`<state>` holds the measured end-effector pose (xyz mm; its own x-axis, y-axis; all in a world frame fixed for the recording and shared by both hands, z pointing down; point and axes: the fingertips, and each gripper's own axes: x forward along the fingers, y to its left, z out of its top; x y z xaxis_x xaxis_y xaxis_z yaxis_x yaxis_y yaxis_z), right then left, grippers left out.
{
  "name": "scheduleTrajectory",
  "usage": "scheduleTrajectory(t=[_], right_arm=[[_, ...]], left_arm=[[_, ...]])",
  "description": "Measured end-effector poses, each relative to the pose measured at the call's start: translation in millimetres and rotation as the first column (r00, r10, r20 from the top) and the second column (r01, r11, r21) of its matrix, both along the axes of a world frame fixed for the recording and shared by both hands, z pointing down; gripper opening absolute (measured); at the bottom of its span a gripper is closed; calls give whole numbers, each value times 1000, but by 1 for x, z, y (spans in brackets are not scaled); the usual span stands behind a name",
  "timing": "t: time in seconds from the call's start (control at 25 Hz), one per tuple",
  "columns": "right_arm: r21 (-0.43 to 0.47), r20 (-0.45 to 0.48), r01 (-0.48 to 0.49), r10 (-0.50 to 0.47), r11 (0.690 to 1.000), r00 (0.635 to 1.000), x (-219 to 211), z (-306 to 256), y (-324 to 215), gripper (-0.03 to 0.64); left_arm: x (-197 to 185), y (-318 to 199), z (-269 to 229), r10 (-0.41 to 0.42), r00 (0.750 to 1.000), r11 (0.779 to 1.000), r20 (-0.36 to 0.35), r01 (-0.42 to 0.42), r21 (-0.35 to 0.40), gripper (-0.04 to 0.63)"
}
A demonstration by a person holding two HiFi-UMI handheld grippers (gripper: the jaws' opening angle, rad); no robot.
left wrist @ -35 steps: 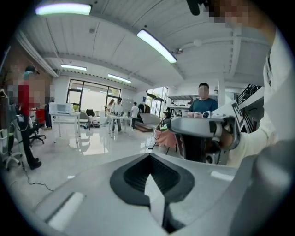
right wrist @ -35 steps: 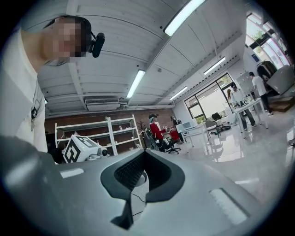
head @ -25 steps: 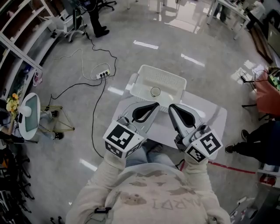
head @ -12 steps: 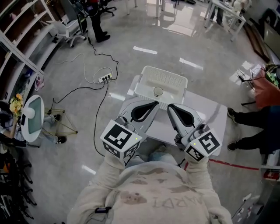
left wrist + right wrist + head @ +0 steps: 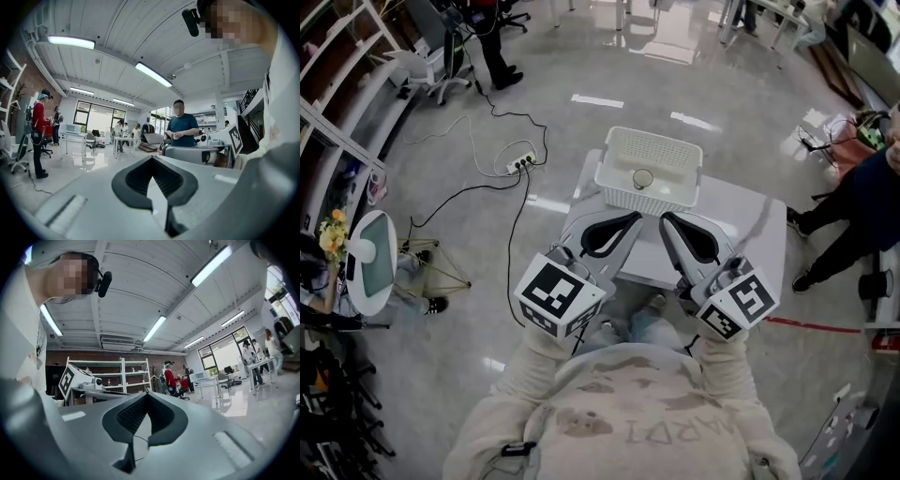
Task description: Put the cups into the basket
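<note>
While both tools hang over the table's near edge, the left gripper (image 5: 625,223) sits just short of the basket (image 5: 619,178), fingers (image 5: 132,180) closed tip to tip on nothing. The cup (image 5: 643,178) stands inside the basket, mid-floor. The right gripper (image 5: 668,223) — likewise pinched shut, empty — points at the basket's near wall; bare table (image 5: 741,220) spreads right of the basket.

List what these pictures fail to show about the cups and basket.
- Head view: the cup in the basket is too small to tell its pose.
- Head view: the left gripper and right gripper cover the near part of the table.
- Both gripper views aim up at the room; no basket shows.
</note>
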<state>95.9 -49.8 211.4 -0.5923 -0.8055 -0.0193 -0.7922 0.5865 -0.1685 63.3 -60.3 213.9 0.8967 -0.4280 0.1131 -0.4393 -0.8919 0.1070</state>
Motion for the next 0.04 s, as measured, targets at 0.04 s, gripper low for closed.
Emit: scheduleTrajectory(t=[0.04], right_arm=[[0,1,-3,3,1000,1000,-5,0,3,25]], left_arm=[[-5,3,0,4,1000,1000,1,-4,1,0]])
